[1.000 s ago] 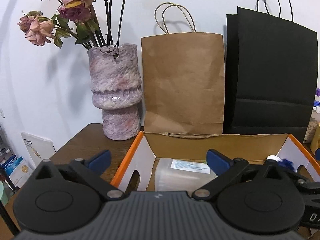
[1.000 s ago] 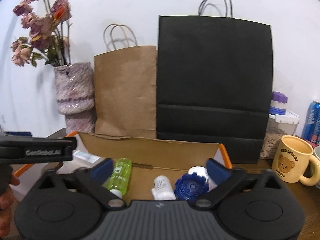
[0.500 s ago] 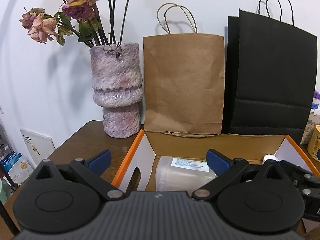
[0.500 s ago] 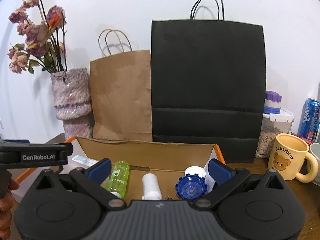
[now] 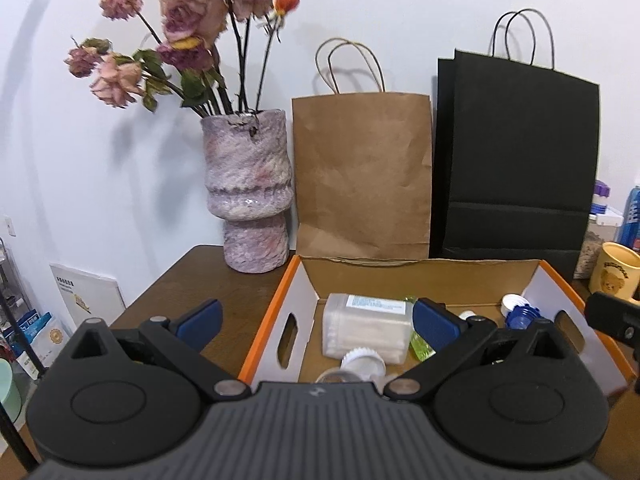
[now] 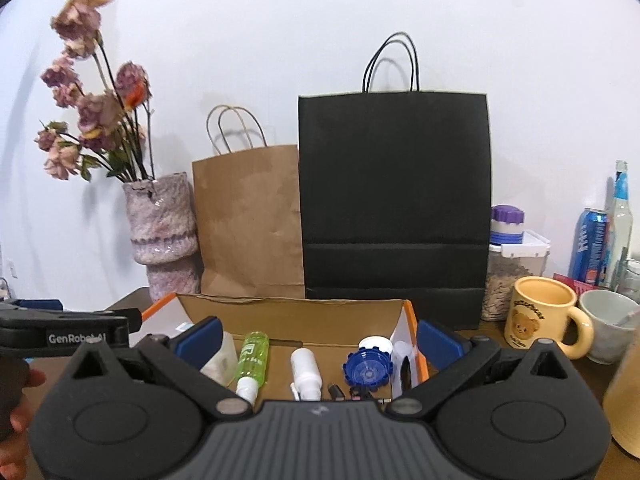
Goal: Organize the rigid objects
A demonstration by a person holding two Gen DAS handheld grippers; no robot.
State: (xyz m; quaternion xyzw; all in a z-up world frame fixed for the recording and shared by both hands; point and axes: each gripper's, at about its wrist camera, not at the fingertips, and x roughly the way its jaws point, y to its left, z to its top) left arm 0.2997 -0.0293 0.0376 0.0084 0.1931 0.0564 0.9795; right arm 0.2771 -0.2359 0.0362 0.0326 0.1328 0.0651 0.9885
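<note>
My left claw (image 5: 314, 318) and right claw (image 6: 318, 338) both gape empty over the orange-edged cardboard box (image 6: 288, 312) already holding the green spray bottle (image 6: 253, 354), white bottle (image 6: 306, 370) and blue ridged cap (image 6: 366, 370); looks nearly done.

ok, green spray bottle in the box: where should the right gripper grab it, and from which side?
Grip the green spray bottle across its round body, mid-length, coming from above. It lies flat on the box floor, white cap toward the camera, so its sides are exposed. The open right gripper looks wide enough; the clear container sits close on one side.

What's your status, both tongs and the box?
Left tongs open, empty. Right tongs open, empty. Green bottle, white bottle, blue cap lying in box. Nothing blocking.
</note>
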